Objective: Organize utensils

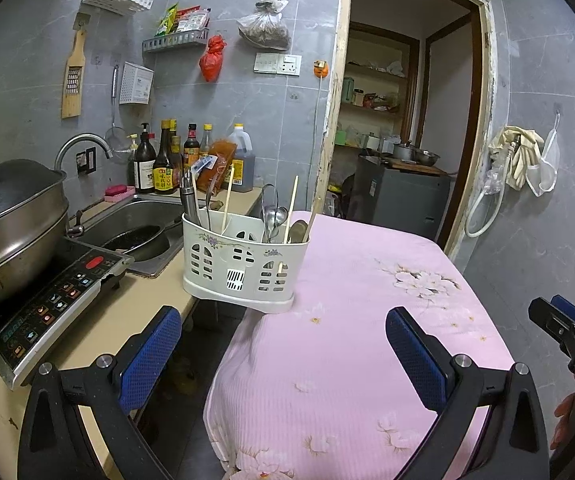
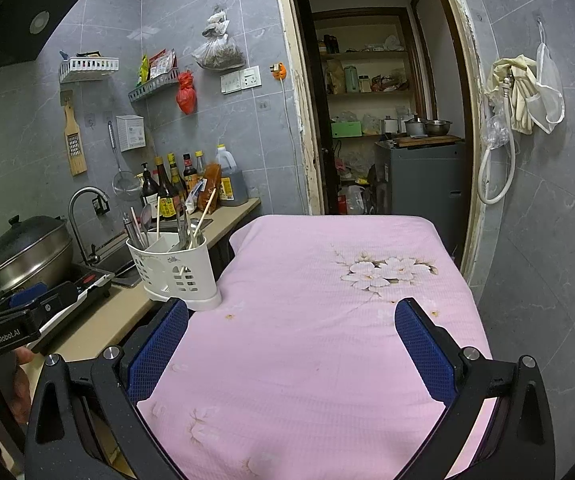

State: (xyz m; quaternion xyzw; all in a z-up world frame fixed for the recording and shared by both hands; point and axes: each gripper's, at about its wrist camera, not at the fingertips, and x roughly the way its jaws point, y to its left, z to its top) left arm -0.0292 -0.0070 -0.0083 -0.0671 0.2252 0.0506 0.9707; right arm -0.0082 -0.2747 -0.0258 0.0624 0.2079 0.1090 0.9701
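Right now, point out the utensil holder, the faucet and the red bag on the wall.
utensil holder (image 1: 243, 268), left wrist view, front wall.
faucet (image 1: 83, 142), left wrist view, top of curved spout.
red bag (image 2: 186, 94), right wrist view, middle of bag.

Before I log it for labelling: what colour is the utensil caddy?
White, with a small floral print; the utensil caddy shows best in the left wrist view.

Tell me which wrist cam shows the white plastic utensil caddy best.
Left wrist view: the white plastic utensil caddy sits near centre, large, its front slots and the chopsticks and spoons inside clearly visible. The right wrist view shows it smaller, off to the left, from above and to one side, with its inner dividers visible.
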